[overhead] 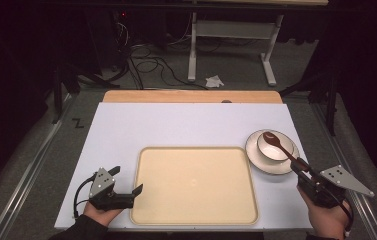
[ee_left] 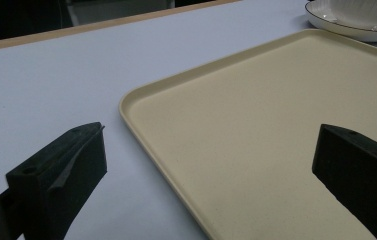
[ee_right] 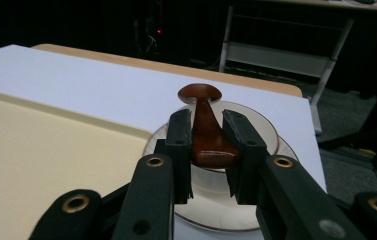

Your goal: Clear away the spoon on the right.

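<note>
One dark brown wooden spoon (overhead: pixel 279 147) is clamped by its handle between the jaws of the right hand-held gripper (overhead: pixel 302 169), which is clenched on it. The spoon's rounded head is seen over one small white bowl (overhead: pixel 273 146); whether it touches the bowl's inside cannot be told. In the right gripper view the spoon (ee_right: pixel 205 131) is foreshortened, and its handle end is pressed between the two black jaws of the right hand-held gripper (ee_right: pixel 208 150). The bowl is seated on one white round plate with a thin dark rim (overhead: pixel 255 150), near the right edge of the white table (overhead: pixel 176 125). In the right gripper view much of the plate (ee_right: pixel 271 131) is hidden behind the jaws.

One cream-coloured rectangular plastic tray with rounded corners (overhead: pixel 194 185) is laid at the middle of the table, just beside the plate.

The left hand-held gripper (overhead: pixel 128 186) is held at the tray's near left corner, released, with its jaws spread wide apart and nothing between them. In the left gripper view the left hand-held gripper (ee_left: pixel 211 160) is seen with one jaw over the table and the other over the tray (ee_left: pixel 276 115), and both jaws are cut off by the lower edge. At the top right of that view the plate (ee_left: pixel 356 27) is cut off by the frame.
</note>
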Motion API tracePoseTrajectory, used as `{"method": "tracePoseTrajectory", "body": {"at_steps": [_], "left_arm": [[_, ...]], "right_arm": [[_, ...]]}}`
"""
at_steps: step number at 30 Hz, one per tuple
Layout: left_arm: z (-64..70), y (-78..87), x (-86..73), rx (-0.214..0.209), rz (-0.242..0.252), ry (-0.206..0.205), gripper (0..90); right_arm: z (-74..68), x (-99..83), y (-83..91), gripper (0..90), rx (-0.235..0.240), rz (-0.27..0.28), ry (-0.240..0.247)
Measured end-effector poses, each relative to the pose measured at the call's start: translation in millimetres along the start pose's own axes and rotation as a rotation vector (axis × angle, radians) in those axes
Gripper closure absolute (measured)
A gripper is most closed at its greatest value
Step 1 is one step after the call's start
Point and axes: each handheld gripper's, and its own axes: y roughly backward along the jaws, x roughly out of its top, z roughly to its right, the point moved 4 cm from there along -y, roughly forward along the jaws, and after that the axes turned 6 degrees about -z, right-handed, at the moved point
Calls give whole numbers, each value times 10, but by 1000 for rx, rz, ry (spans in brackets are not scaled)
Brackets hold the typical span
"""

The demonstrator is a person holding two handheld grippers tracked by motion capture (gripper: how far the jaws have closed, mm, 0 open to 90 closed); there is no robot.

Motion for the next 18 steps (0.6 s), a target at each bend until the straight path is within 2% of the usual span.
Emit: {"method": "tracePoseTrajectory", "body": {"at_steps": [6,14,18], "left_arm": [[1,5,2,1,2,-2,16],[-2,16,11,3,13,2,15],[-3,29,18,7,24,4,8]], "right_arm": [[-197,40,-17,768,74,27,14],[-469,38,-119,768,127,31,65],[-586,36,-158,768,156,33,73]]}}
